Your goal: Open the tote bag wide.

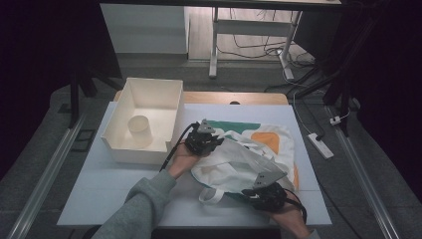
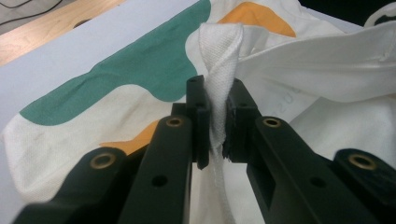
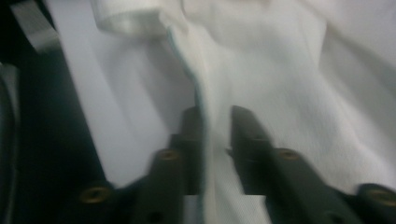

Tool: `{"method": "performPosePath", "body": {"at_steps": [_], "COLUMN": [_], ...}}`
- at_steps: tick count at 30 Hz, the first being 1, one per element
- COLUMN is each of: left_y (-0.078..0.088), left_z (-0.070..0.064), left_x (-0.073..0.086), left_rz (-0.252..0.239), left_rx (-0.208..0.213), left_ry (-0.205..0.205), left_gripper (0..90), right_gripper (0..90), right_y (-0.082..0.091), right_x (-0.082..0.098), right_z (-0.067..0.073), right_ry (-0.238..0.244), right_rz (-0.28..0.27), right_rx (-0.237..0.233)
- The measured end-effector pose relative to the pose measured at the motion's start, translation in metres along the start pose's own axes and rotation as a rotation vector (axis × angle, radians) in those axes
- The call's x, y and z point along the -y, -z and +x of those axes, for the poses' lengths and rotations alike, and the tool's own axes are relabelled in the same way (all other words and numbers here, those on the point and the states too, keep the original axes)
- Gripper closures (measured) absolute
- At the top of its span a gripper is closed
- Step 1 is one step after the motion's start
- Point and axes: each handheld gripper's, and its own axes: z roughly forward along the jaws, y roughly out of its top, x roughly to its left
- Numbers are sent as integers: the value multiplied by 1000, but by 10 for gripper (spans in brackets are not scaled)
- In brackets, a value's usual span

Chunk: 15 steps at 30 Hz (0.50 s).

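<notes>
Left gripper view: my left gripper (image 2: 215,123) pinches the tote bag (image 2: 327,79) strap (image 2: 219,60); right gripper (image 3: 216,135) loosening on fabric, folding barely begun

- The high view looks forward and down from above the person's side, taking in the whole pale rectangular table (image 1: 99,199) from well off.
- The left gripper view rides low and close, looking along its black jaws at the cream cloth bag with green and orange patches (image 2: 116,79).
- The right gripper view sits nearer still, blurred, on the same bag's white cloth (image 3: 299,93).
- All three share that bag, at three o'clock from the high view's centre (image 1: 263,137).
</notes>
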Motion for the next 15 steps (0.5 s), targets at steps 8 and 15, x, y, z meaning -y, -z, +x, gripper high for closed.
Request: {"method": "performPosePath", "body": {"at_steps": [8, 15], "left_y": [-1, -1], "left_z": [1, 1], "left_x": [1, 1], "left_rz": [2, 1], "left_rx": [9, 7], "left_ry": [7, 2], "left_gripper": [815, 815], "right_gripper": [474, 461], "right_y": [14, -38], "right_x": [-35, -57], "right_z": [-6, -25], "right_ry": [-17, -6], "right_rz": [-136, 24], "right_rx": [92, 130]}}
